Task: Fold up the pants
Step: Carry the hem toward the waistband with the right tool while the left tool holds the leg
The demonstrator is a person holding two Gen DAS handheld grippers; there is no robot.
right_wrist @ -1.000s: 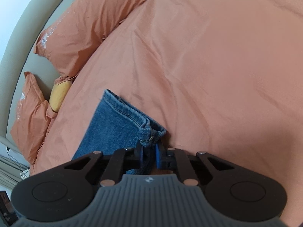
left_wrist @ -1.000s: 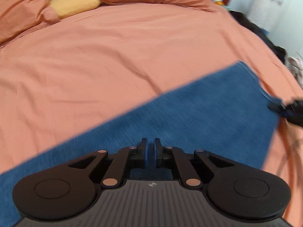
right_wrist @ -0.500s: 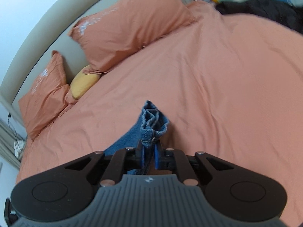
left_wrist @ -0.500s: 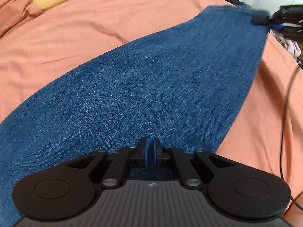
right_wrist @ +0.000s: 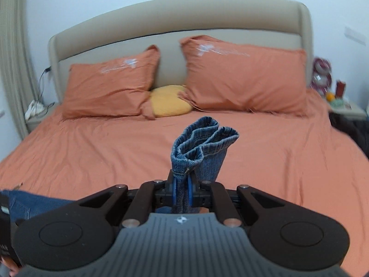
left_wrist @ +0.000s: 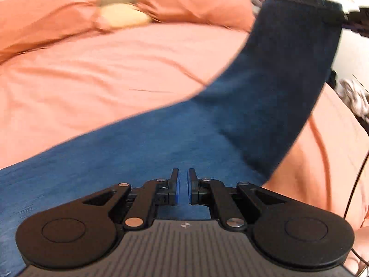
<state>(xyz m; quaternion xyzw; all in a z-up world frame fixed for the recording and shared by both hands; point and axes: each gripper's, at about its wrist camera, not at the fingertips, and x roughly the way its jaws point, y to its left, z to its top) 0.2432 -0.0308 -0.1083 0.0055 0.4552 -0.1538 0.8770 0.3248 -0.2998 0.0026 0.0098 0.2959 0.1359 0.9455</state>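
Two grippers hold blue jeans (left_wrist: 265, 97) above an orange bed (right_wrist: 265, 152). The right gripper (right_wrist: 181, 192) clamps the bunched hem. The left gripper (left_wrist: 182, 190) is nearly closed; its grip is unclear.

- Left view: from my left gripper (left_wrist: 182, 185), angled down, close over the jeans (left_wrist: 143, 152).
- Right view: from my right gripper (right_wrist: 181, 192), facing the headboard (right_wrist: 175, 20).
- Shared: jeans, pillows (right_wrist: 244, 76), bed (right_wrist: 92, 152).

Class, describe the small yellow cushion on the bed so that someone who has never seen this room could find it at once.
Start at the beige headboard at the far end of the bed. Two large orange pillows lean against it, side by side. Wedged low in the gap between them sits the yellow cushion: smaller, rounder, and the only yellow thing among orange bedding.
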